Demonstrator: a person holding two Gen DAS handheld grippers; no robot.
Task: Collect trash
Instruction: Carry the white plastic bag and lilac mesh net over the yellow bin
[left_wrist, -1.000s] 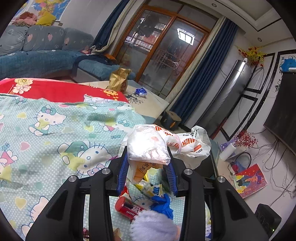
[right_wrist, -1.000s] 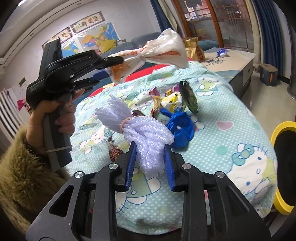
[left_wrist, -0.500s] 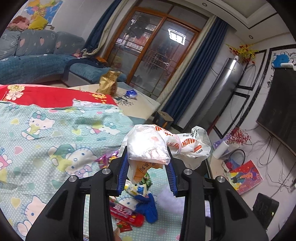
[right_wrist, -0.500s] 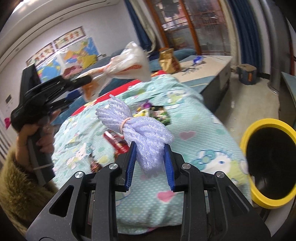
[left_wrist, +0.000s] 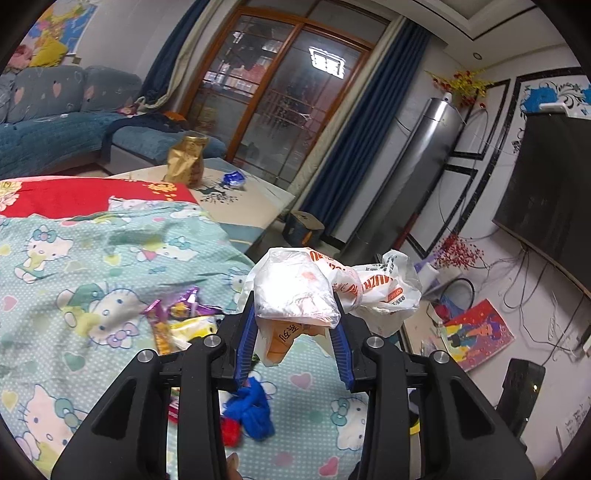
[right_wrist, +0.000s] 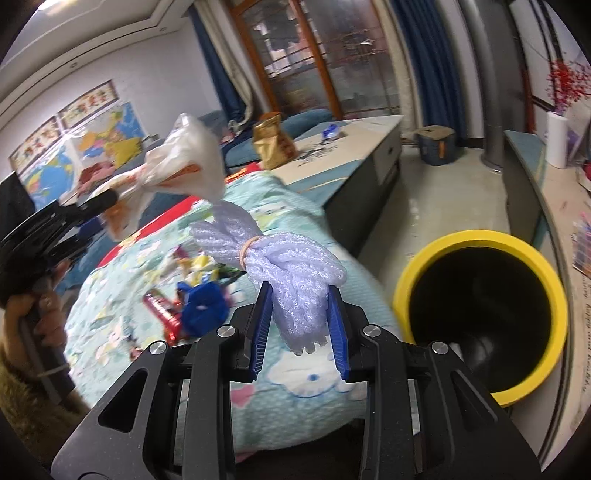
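My left gripper (left_wrist: 294, 334) is shut on a crumpled white plastic bag (left_wrist: 299, 291) with orange print, held above the bed. In the right wrist view the same bag (right_wrist: 184, 155) hangs from that gripper at the left. A bundle of white foam netting (right_wrist: 291, 273) tied with a rubber band sits pinched in my right gripper (right_wrist: 299, 330), just left of the yellow-rimmed black bin (right_wrist: 480, 306). Loose trash lies on the cartoon-cat bedspread (left_wrist: 74, 266): a purple wrapper (left_wrist: 177, 301), a blue crumpled piece (left_wrist: 251, 410) and a red wrapper (right_wrist: 162, 310).
A low table (right_wrist: 369, 136) beyond the bed carries a gold bag (left_wrist: 186, 160) and a blue wrapper (left_wrist: 234, 179). A blue sofa (left_wrist: 51, 129) stands at the back left. On the floor lie a small box (right_wrist: 436, 144), cables and a picture (left_wrist: 476, 332). A furry sleeve (right_wrist: 22, 398) fills the lower left.
Both grippers swung to the right with their loads. The yellow bin has come much further into the right wrist view. The loose trash on the bed slid left and down in both views.
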